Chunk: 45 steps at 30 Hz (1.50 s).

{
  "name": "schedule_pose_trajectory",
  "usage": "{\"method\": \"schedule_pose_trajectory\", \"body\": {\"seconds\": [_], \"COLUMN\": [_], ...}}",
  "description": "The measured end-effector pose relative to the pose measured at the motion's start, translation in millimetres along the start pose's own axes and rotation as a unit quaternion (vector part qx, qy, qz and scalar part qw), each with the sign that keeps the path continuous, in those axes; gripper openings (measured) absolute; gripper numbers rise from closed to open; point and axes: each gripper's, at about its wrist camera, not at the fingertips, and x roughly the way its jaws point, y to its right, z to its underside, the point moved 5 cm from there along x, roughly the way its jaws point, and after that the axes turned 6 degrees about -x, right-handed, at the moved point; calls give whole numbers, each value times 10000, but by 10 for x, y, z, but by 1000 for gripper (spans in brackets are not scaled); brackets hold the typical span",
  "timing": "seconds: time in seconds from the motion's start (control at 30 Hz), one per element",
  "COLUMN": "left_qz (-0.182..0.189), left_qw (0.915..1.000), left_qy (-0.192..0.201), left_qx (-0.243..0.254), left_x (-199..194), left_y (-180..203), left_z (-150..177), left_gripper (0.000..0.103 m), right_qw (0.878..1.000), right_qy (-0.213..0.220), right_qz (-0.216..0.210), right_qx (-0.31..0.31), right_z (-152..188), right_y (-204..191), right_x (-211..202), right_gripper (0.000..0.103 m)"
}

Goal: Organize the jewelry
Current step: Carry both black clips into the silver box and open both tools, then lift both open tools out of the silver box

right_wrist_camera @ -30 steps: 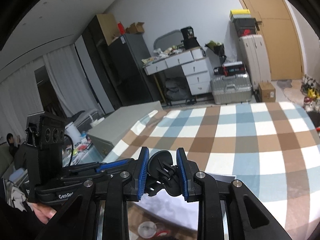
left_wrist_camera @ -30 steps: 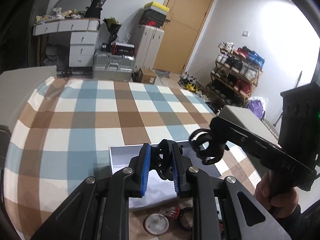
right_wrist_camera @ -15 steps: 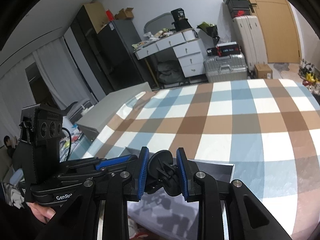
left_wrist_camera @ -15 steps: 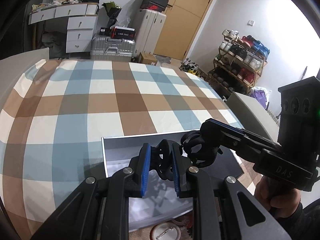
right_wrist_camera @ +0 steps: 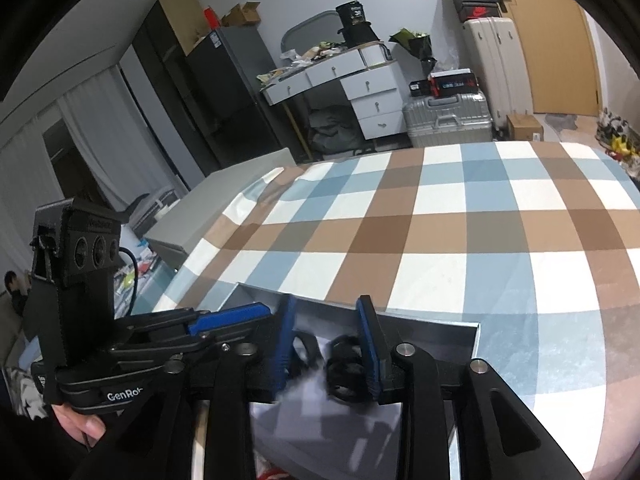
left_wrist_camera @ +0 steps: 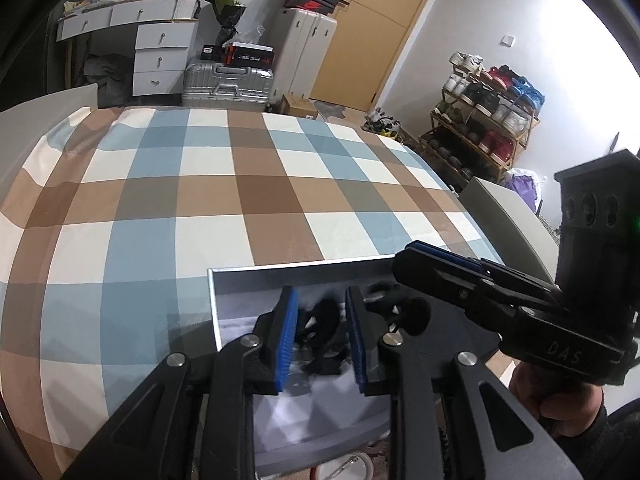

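- Left gripper [left_wrist_camera: 322, 336] and right gripper [right_wrist_camera: 327, 348]: jaws have just been opening, pads clear of the black clips [left_wrist_camera: 320, 322].
- Clips drop into the grey box [left_wrist_camera: 280, 276].
- Probably light, stiff plastic; grip across the body.

The checked cloth [left_wrist_camera: 248, 184] looks soft and matt. The grey box [left_wrist_camera: 280, 276] looks smooth. The suitcase [left_wrist_camera: 228, 84] is shiny, ridged metal.

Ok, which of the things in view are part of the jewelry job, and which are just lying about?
Job: grey box; black piece over it; second black piece; round badge beside the box, probably.
Lying about: checked cloth; silver suitcase; shoe rack; white desk.
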Motion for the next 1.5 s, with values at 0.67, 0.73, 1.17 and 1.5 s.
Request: {"method": "schedule_pose_trajectory", "body": {"seconds": [0.67,0.73,1.17,1.5], "left_qz": [-518,-684,-991,-1116], "left_qw": [9956,9935,9868,9904], "left_qy": [784,908,1256,695], "left_qx": [42,100,252,419], "left_x": [-635,-698,-928,-751], "left_y": [86,97,122,62], "left_z": [123,149,414,882], "left_gripper": [68,75,89,100], "right_qw": [9921,9905,9773,9749], "right_qy": [1185,1263,1596,1472], "right_qz": [380,445,920,1249], "right_qx": [-136,-298,-1051,-1109], "right_z": [-39,-7,284,692], "right_y": [-277,-373,-848,-927], "right_x": [-1108,-1209,-1515,-1584], "right_gripper": [99,101,103,103]}}
